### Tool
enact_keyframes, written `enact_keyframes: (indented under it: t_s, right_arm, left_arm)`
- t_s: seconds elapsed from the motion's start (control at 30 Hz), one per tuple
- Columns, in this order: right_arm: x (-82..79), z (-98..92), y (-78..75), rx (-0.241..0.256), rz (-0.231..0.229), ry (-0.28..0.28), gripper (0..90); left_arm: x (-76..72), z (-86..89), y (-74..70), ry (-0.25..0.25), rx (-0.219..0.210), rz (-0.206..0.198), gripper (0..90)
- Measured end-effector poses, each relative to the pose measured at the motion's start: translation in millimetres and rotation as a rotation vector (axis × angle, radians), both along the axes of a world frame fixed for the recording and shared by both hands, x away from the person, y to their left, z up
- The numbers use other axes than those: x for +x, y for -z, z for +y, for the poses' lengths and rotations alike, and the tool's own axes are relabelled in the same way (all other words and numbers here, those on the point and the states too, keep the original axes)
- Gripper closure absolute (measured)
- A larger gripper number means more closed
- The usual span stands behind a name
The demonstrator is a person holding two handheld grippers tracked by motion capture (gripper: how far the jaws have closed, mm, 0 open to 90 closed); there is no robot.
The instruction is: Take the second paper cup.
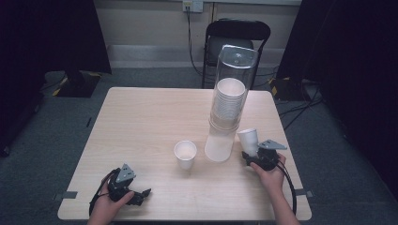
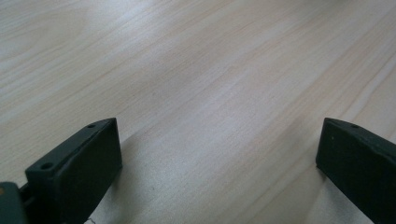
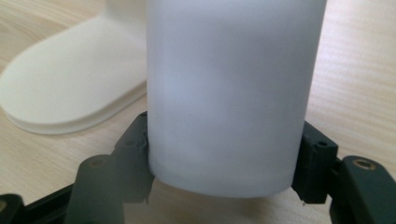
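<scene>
- Right gripper (image 1: pixel 253 152): clenched on a white paper cup (image 1: pixel 248 139), just right of the clear dispenser tube (image 1: pixel 229 101) holding the cup stack (image 1: pixel 228 101).
- Second cup (image 1: pixel 185 154): upright on the worktop (image 1: pixel 141 122), left of the dispenser tube base.
- Left gripper (image 1: pixel 141 194): released, jaws wide apart over bare worktop, well left of the tube.
- Judgement: the held cup is likely to be set down; keep it upright, grip light to avoid crushing, and clear of the tube base.

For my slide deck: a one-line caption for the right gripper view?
Right tool shut on a white paper cup, the dispenser base behind it.
</scene>
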State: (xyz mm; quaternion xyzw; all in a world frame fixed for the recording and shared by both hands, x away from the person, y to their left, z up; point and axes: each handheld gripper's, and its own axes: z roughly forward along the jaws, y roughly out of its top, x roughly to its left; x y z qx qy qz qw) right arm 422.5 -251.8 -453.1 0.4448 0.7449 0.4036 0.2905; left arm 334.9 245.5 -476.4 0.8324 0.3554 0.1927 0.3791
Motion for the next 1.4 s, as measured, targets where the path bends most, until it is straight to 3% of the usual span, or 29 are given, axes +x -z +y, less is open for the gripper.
enact_keyframes:
  t_s: [0.1, 0.2, 0.27, 0.3, 0.33, 0.4, 0.47, 0.53, 0.57, 0.73, 0.8, 0.97, 1.1, 1.17, 1.2, 1.23, 1.27, 1.3, 1.4]
  right_arm:
    - [-6.8, -1.5, -0.3, 0.038, -0.030, -0.002, 35.6]
    - [-17.5, -2.5, -0.6, 0.110, -0.074, -0.022, 35.6]
    - [-23.1, -1.8, -0.2, 0.106, -0.096, -0.041, 35.6]
    - [-29.5, -0.2, -1.1, 0.094, -0.124, -0.063, 35.6]
    - [-29.5, -0.2, -1.1, 0.094, -0.124, -0.063, 35.6]
    - [-35.4, 2.7, -5.2, 0.119, -0.155, -0.083, 35.6]
    - [-42.5, 6.0, -9.1, 0.135, -0.179, -0.102, 35.6]
    - [-48.3, 8.2, -10.7, 0.135, -0.195, -0.131, 35.5]
    - [-53.6, 11.4, -11.2, 0.151, -0.224, -0.175, 35.5]
    - [-60.4, 16.1, -6.8, 0.166, -0.237, -0.217, 35.4]
    - [-62.1, 20.4, -4.7, 0.157, -0.254, -0.261, 35.4]
    - [-66.9, 38.2, -6.4, 0.158, -0.286, -0.398, 35.4]
    - [-70.9, 52.9, -7.6, 0.145, -0.320, -0.492, 35.4]
    - [-73.6, 57.5, -7.3, 0.145, -0.322, -0.537, 35.4]
    - [-75.0, 60.3, -7.7, 0.144, -0.335, -0.570, 35.4]
    - [-79.4, 66.8, -9.5, 0.150, -0.352, -0.630, 35.4]
    - [-79.4, 66.8, -9.5, 0.150, -0.352, -0.630, 35.4]
    - [-82.4, 72.0, -11.6, 0.141, -0.362, -0.670, 35.3]
    - [-83.6, 75.7, -12.6, 0.137, -0.364, -0.699, 35.4]
  left_arm:
    - [0.1, -0.1, 0.1, -0.001, -0.001, -0.002, 0.0]
    - [-0.2, -0.2, -0.1, -0.001, 0.000, -0.002, 0.0]
    - [-1.0, -0.3, 0.0, 0.001, -0.011, -0.003, 0.9]
    - [-1.5, -0.1, -0.3, 0.002, -0.013, -0.009, 6.1]
    - [-2.3, 0.1, -1.5, -0.001, -0.018, -0.009, 6.1]
    - [-2.6, -0.2, -7.1, 0.002, -0.045, 0.000, 21.9]
    - [-3.6, -2.6, -15.7, -0.001, -0.085, -0.015, 15.9]
    - [-4.1, -4.9, -25.5, 0.008, -0.124, -0.022, 17.4]
    - [-4.5, -6.8, -30.8, 0.008, -0.141, -0.022, 15.0]
    - [-3.2, -18.1, -61.5, 0.024, -0.149, -0.043, 15.9]
    - [-2.0, -23.5, -76.8, 0.029, -0.188, -0.039, 15.8]
    - [1.8, -47.4, -115.8, 0.066, -0.262, -0.044, 17.4]
    - [4.7, -79.0, -145.7, 0.142, -0.269, -0.031, 25.9]
    - [7.6, -92.2, -154.9, 0.161, -0.278, -0.013, 32.3]
    - [9.9, -101.7, -159.5, 0.170, -0.278, -0.006, 30.9]
    - [11.9, -108.4, -162.4, 0.172, -0.263, 0.007, 33.1]
    - [13.3, -112.0, -164.1, 0.183, -0.258, 0.015, 33.1]
    - [15.2, -117.8, -165.0, 0.178, -0.269, 0.026, 34.4]
    - [17.0, -126.1, -164.2, 0.206, -0.315, 0.079, 38.4]
